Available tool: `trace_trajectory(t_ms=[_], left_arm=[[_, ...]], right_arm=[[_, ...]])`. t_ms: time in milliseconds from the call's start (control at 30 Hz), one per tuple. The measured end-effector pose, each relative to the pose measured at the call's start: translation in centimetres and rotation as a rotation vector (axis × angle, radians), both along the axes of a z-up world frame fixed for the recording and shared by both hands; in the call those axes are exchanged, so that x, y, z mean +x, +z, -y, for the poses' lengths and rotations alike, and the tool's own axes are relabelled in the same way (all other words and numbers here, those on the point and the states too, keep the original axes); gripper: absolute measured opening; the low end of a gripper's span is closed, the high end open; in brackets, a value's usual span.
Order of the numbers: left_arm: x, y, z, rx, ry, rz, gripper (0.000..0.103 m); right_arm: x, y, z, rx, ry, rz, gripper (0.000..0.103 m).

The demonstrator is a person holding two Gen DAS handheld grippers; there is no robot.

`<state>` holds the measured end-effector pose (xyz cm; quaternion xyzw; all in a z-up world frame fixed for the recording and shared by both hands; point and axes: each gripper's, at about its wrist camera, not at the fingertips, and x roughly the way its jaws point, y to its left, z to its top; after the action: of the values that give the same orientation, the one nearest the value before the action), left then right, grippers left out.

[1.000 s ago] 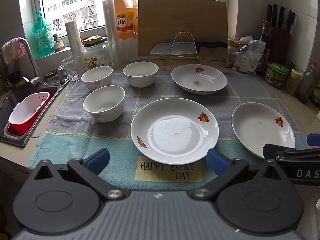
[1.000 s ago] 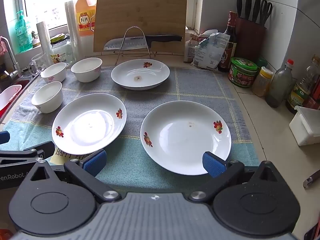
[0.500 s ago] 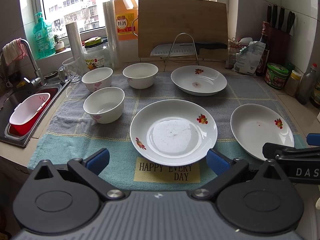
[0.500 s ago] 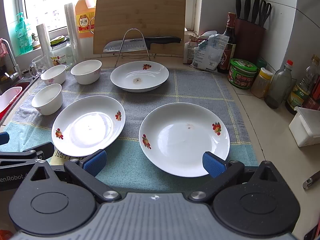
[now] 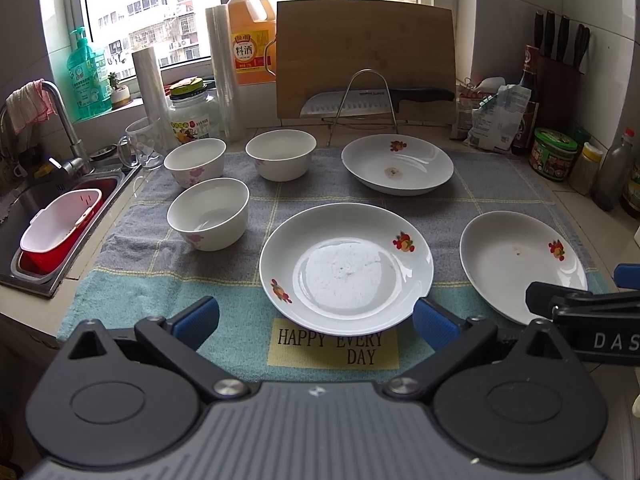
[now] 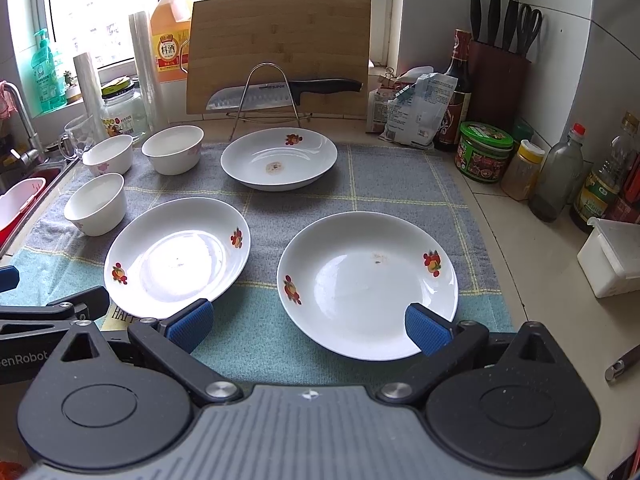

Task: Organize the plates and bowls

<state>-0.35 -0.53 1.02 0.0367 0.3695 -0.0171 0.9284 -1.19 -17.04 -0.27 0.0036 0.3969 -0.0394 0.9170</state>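
Three white plates with fruit prints lie on a towel: a middle plate (image 5: 346,266) (image 6: 178,256), a right plate (image 5: 520,262) (image 6: 366,282) and a far plate (image 5: 397,163) (image 6: 279,158). Three white bowls (image 5: 208,213) (image 5: 195,162) (image 5: 281,154) sit at the left, the near bowl (image 6: 96,204) also showing in the right wrist view. My left gripper (image 5: 316,320) is open at the middle plate's near rim, holding nothing. My right gripper (image 6: 306,326) is open at the right plate's near rim, its right pad (image 6: 424,328) over that rim.
A sink (image 5: 48,220) with a red-and-white basin lies left. At the back stand a cutting board (image 5: 366,56), a knife on a wire rack (image 5: 360,100), an oil jug, a jar and a glass mug. Jars, bottles and a knife block (image 6: 498,72) line the right wall.
Both grippers have crept forward a little toward the plates; the right pad now overlaps the right plate's rim. Nothing on the towel has moved.
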Motion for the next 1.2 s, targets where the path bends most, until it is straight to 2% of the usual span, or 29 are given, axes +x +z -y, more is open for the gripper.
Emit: trace_trajectory(t_ms=[1200], left_arm=[[-0.56,0.13,0.67,0.005,0.010,0.005,0.102]], right_arm=[[-0.38,0.36,0.29,0.000,0.005,0.018,0.103]])
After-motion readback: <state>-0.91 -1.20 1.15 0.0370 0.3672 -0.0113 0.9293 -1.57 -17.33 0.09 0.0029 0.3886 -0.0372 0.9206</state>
